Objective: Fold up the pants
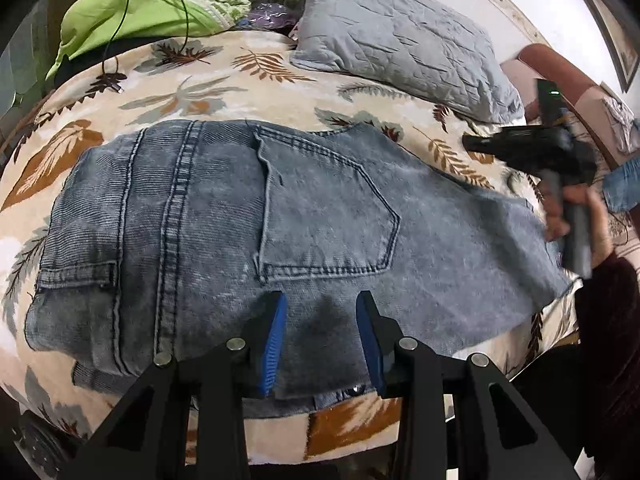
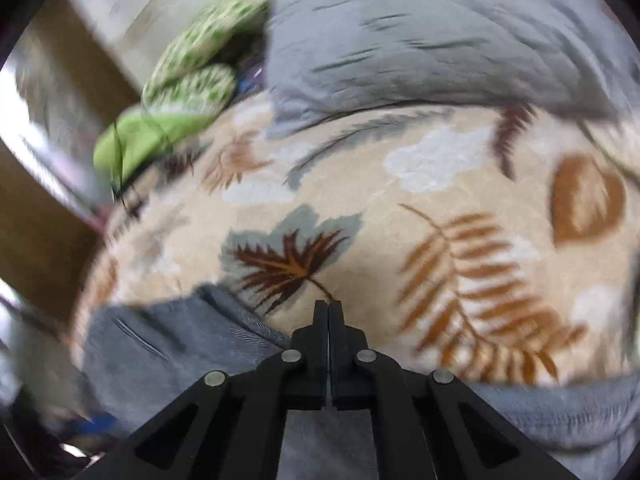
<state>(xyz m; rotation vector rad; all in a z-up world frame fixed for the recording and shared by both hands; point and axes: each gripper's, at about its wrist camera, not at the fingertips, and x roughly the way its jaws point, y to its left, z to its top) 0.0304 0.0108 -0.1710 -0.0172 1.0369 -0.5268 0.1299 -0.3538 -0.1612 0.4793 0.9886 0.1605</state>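
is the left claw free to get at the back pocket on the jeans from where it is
Probably yes: the left claw sits open just short of the back pocket, with bare denim between and nothing lying on the jeans.

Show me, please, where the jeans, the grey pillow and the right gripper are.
jeans (image 1: pixel 320 216): left wrist view, on the back pocket.
grey pillow (image 1: pixel 400 36): left wrist view, middle of its quilted cover.
right gripper (image 2: pixel 328 308): right wrist view, at the closed fingertips.
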